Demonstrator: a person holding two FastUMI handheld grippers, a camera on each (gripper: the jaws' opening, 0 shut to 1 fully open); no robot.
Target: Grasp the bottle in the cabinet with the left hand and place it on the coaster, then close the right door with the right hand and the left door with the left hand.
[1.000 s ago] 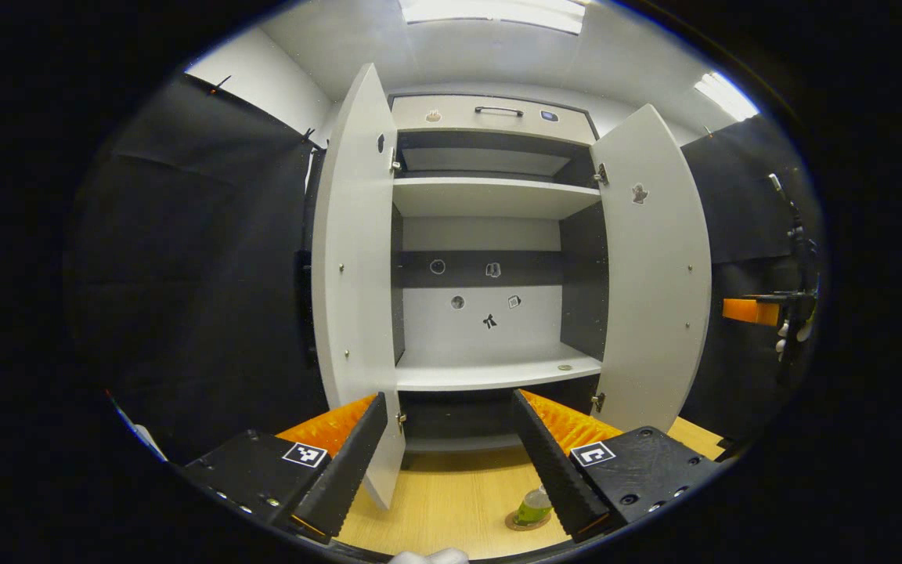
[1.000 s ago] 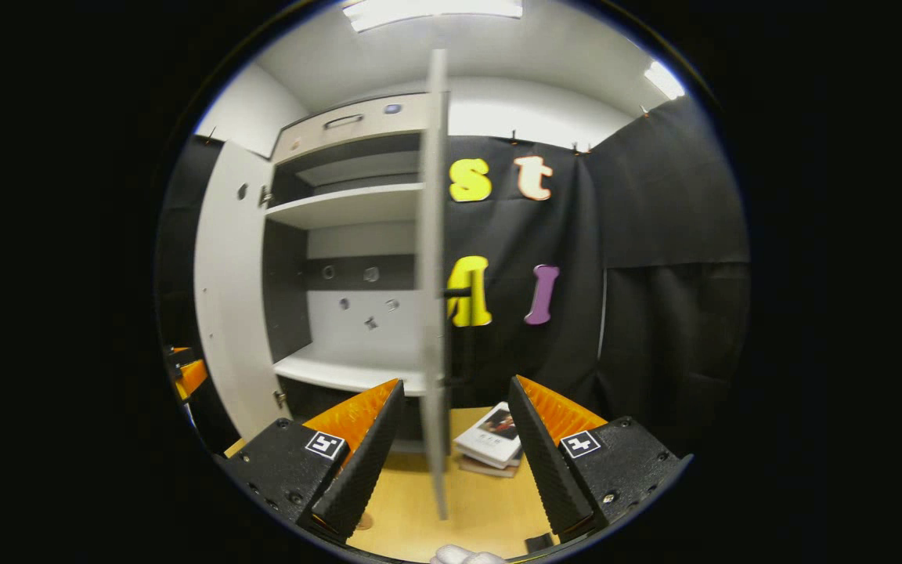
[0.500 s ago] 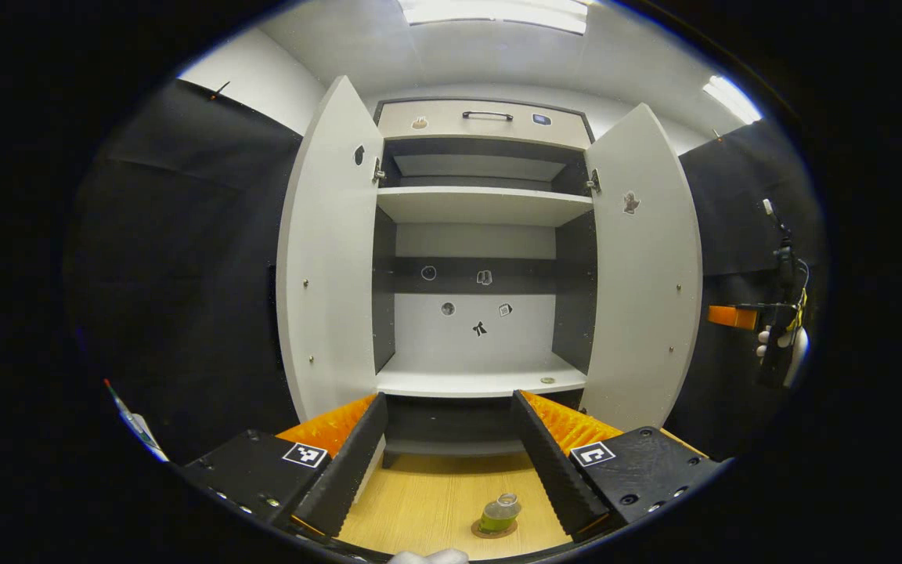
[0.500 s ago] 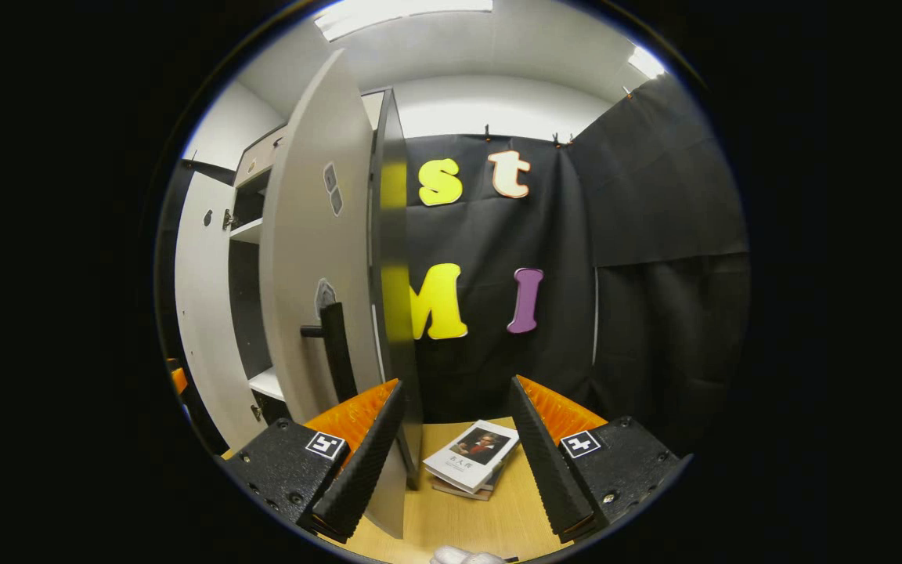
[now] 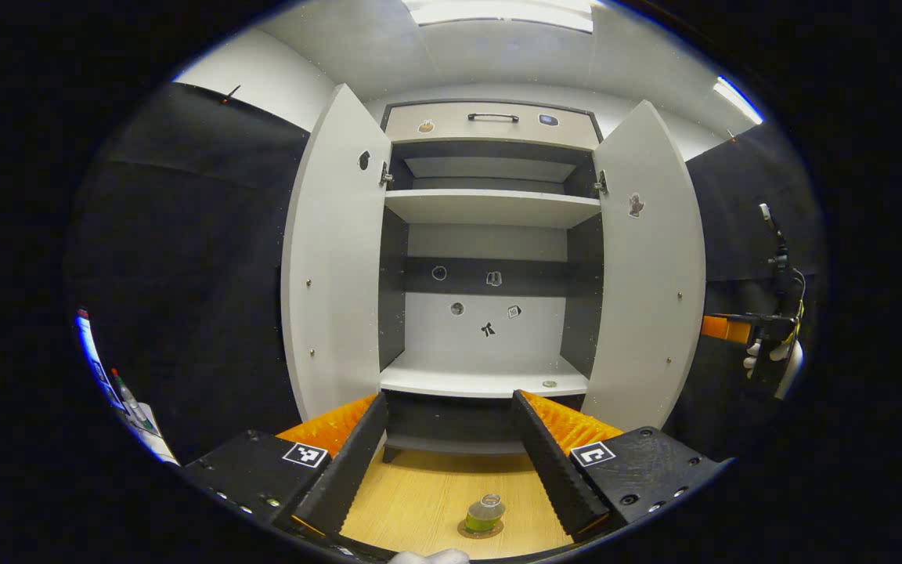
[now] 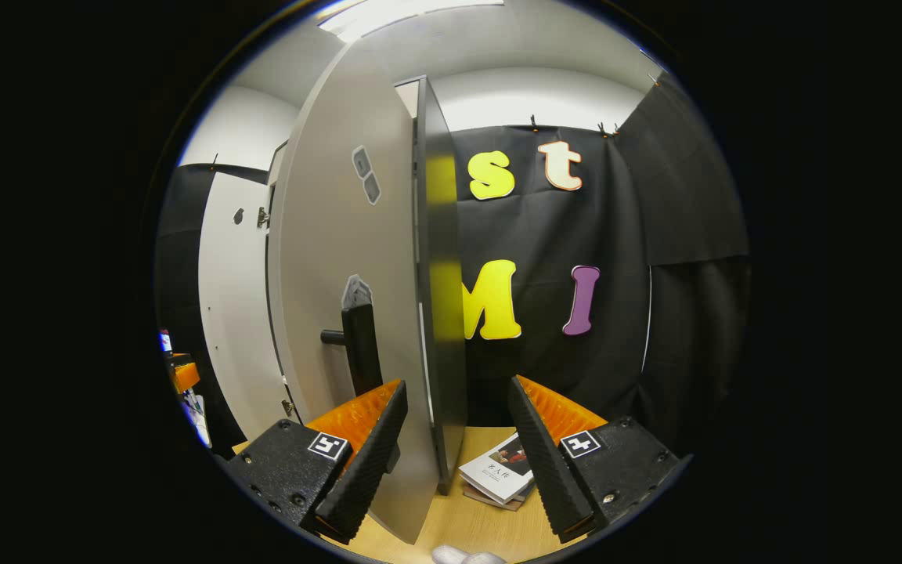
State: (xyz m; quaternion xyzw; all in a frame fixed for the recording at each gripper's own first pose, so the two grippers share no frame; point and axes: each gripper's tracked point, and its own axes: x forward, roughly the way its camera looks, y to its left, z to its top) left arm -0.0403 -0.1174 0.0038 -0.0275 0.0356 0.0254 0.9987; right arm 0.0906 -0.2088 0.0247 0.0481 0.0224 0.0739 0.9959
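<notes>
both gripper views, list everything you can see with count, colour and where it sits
cabinet: one, white with dark panels, on the table, shelves bare
left door: one, white, open
right door: one, white, open; black handle on its outer face
drawer: one, pale, top of cabinet, shut
bottle: one, green, upright on the coaster
coaster: one, brown, on the table
table: one, light wood
books: small stack, right of cabinet
left gripper: open, above the bottle
right gripper: open, by the right door's edge
</notes>
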